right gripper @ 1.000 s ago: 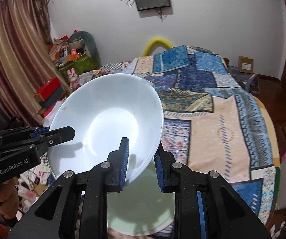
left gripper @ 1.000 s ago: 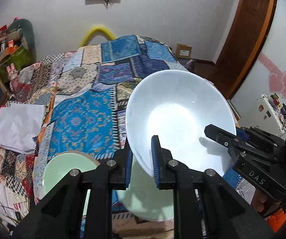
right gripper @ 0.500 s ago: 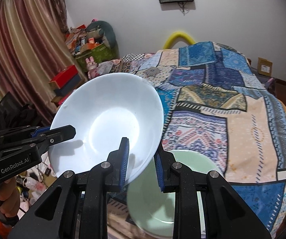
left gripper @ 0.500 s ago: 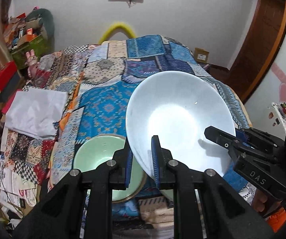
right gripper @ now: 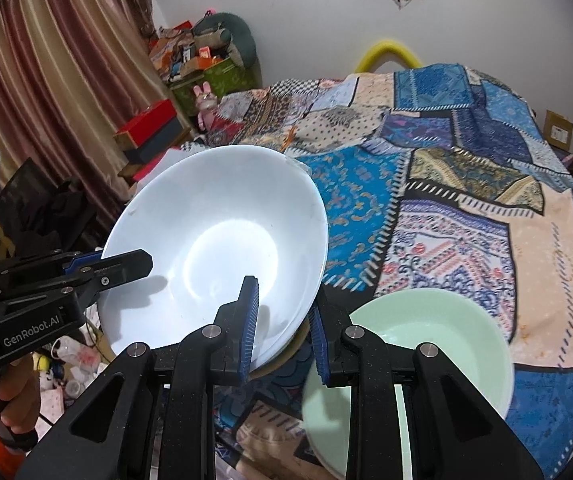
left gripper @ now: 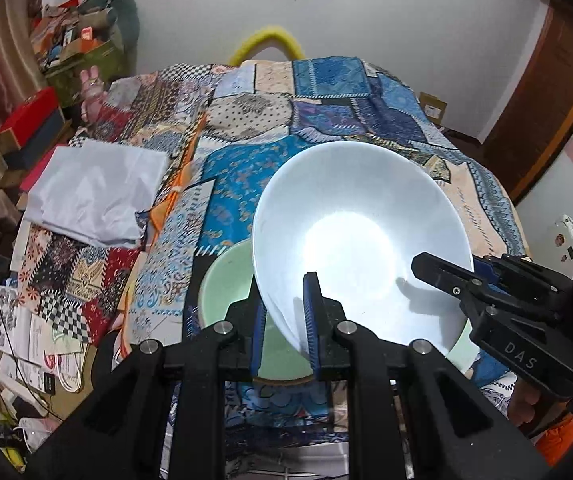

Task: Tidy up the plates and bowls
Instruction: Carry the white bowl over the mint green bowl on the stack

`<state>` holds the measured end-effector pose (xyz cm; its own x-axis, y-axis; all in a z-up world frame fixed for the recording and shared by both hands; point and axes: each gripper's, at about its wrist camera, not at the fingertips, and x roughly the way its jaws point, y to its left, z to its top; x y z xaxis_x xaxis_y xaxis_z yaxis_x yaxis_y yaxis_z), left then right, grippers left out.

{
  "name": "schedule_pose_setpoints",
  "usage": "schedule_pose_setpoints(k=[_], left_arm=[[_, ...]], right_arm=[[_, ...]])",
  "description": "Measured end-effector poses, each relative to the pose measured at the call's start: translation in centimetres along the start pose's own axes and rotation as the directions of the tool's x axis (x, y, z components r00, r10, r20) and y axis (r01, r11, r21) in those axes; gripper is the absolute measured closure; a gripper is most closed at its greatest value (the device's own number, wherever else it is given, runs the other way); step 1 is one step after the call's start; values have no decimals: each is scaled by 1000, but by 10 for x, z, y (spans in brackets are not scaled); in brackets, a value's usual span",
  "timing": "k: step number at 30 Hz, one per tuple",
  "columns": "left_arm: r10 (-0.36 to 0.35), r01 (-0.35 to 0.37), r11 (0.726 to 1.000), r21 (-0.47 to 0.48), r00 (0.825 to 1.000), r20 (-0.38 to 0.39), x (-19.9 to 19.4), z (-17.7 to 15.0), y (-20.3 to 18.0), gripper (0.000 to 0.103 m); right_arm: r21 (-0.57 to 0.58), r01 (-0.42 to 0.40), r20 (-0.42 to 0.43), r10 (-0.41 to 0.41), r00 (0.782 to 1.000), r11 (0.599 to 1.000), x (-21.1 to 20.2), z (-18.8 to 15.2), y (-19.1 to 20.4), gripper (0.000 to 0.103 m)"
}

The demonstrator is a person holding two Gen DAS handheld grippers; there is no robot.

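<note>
White bowl (left gripper: 360, 240) tilted, mouth toward cameras | left tool (left gripper: 285, 320), right tool (right gripper: 282, 326) clamp rim

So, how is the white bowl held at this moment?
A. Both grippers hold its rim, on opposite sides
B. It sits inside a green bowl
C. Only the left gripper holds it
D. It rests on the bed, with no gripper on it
A: the left gripper and the right gripper each clamp the rim of the white bowl, which is tilted above the green bowl.
</note>
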<state>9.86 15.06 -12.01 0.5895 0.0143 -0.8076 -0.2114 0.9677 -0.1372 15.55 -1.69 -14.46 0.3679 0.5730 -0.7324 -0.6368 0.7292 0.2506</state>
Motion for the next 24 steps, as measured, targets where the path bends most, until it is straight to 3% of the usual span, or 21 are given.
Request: schedule_pose_setpoints(k=[24], left_arm=[[2, -10, 998, -69, 993, -122, 51, -23, 44, 86]], right_arm=[[21, -22, -131, 24, 991, 1000, 57, -12, 3, 81]])
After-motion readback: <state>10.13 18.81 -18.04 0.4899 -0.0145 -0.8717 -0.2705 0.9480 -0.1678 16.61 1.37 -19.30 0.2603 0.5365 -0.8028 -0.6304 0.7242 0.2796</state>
